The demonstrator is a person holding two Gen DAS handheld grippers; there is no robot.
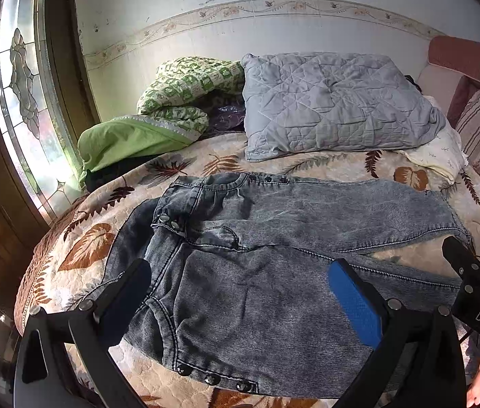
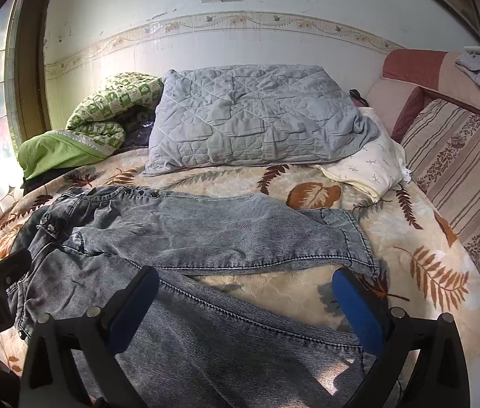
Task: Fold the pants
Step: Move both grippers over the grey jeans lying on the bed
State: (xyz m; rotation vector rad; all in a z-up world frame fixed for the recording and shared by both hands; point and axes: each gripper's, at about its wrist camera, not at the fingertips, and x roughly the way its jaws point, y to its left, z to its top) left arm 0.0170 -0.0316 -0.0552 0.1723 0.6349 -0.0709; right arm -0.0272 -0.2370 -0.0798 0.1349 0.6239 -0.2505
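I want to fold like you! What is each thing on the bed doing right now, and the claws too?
Pants: spread flat, legs apart, unfolded.
Left claw: open wide, holding nothing.
Right claw: open wide, holding nothing.
Grey quilt: folded, lying behind the pants.
Green blanket: bunched up by the window.

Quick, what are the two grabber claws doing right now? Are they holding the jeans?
Left gripper: open, holding nothing, above the waist end of the jeans.
Right gripper: open, holding nothing, above the jeans legs.
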